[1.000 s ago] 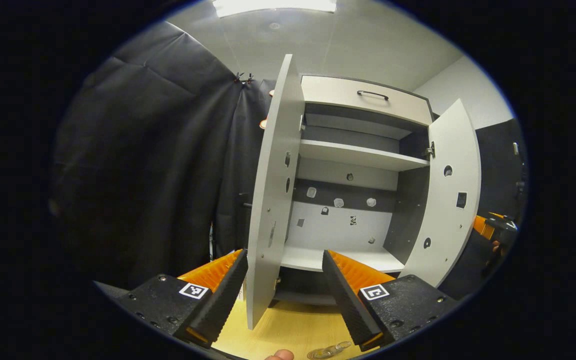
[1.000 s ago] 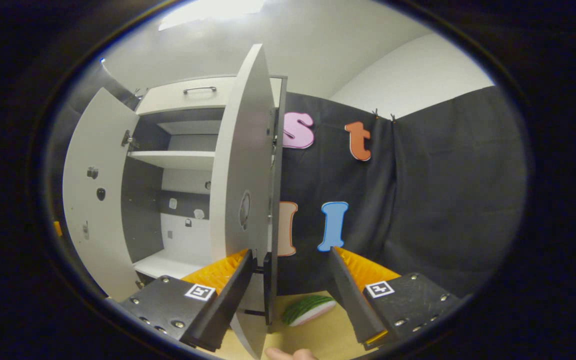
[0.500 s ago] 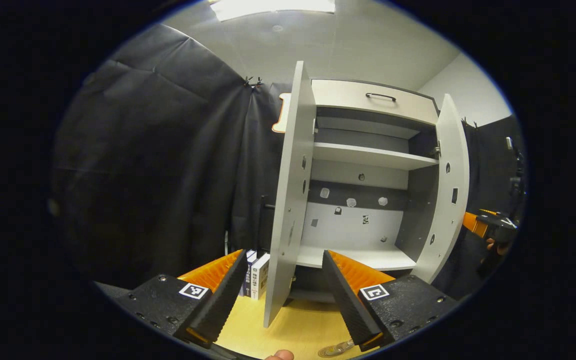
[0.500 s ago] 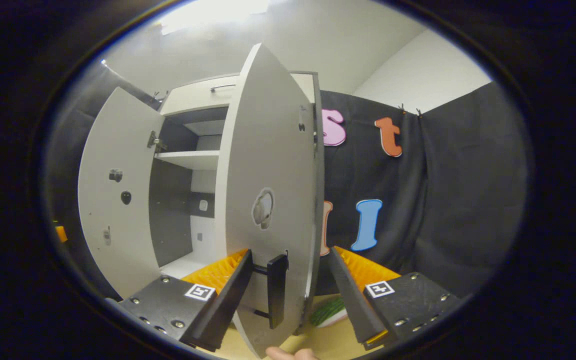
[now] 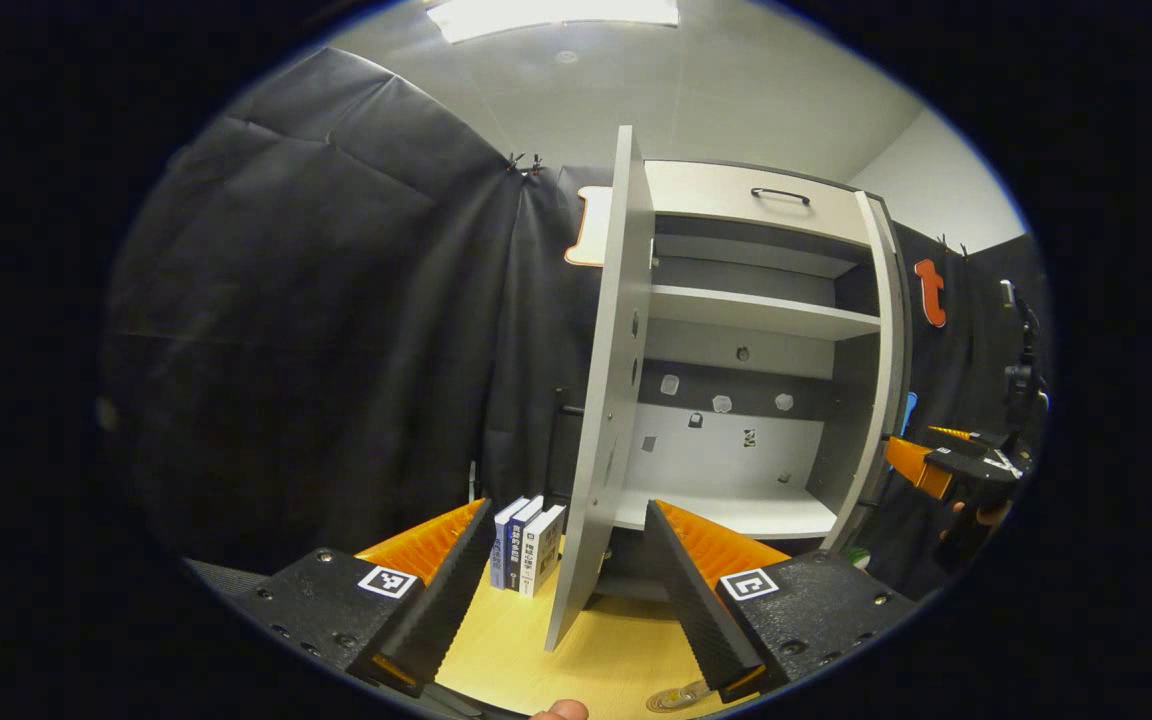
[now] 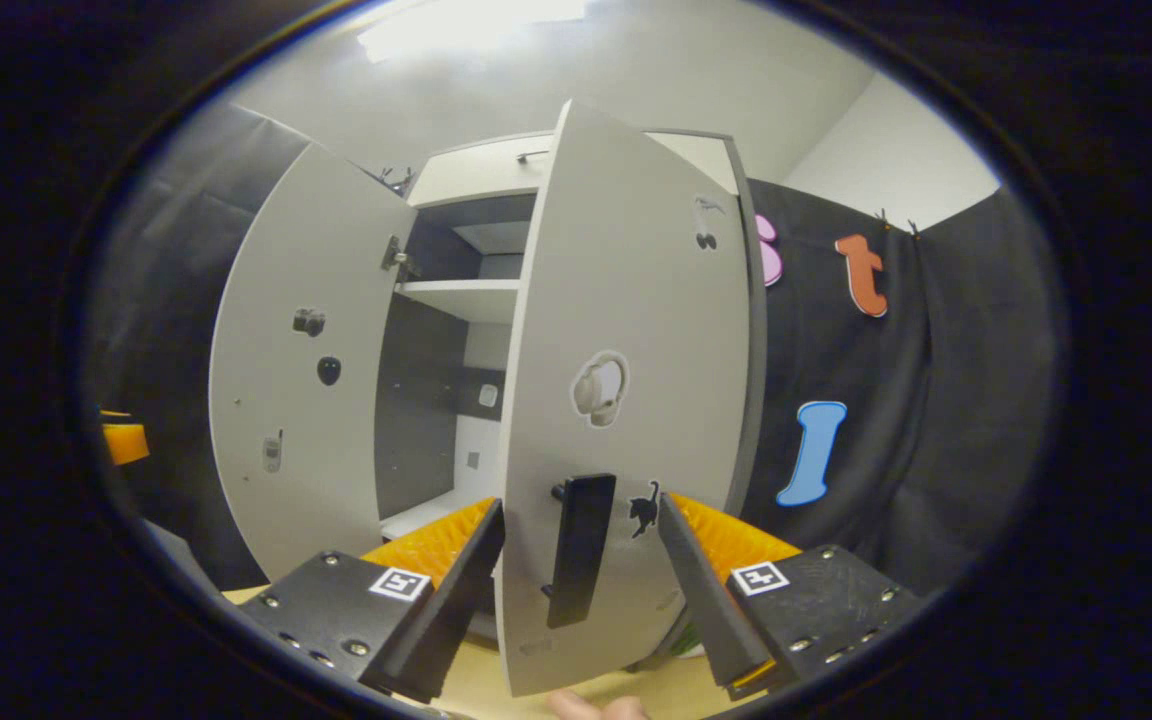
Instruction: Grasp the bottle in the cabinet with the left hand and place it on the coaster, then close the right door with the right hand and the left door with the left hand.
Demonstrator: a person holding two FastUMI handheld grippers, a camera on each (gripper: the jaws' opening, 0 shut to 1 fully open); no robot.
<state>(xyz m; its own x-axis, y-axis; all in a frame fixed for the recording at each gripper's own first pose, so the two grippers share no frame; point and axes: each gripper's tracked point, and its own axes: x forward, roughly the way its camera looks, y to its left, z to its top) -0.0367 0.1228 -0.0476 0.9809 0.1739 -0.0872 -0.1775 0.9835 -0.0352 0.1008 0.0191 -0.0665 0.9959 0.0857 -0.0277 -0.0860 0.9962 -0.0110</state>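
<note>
The right tool (image 6: 581, 580) stood with its fingers spread wide on either side of the black bar handle (image 6: 579, 548) on the pale grey right door (image 6: 636, 330) of the cabinet, gripping nothing. The handle sat between the fingers without both pressing on it, which suited a push: a door on hinges needs only a nudge on its face, not a clamp. The door hung roughly half closed, its outer face turned toward the right gripper view, so I judged the closing of the right door to be under way and unfinished.

The left tool (image 5: 566, 590) was also wide apart and empty, held low over the yellow wooden tabletop (image 5: 616, 655) in front of the pale grey left door (image 5: 608, 400), which stood edge-on and fully swung out. That placement looked like waiting, ready to take the left door once the right one was shut.

Inside the cabinet the white lower shelf (image 5: 736, 512) and the upper shelf (image 5: 756, 312) lay bare, so the bottle was out of the cabinet. A round, glassy thing (image 5: 681, 695) showed at the bottom rim of the left gripper view on the tabletop; it might have been the coaster with the bottle, but too little showed to tell. A few small upright books (image 5: 528, 545) stood beside the left door.
</note>
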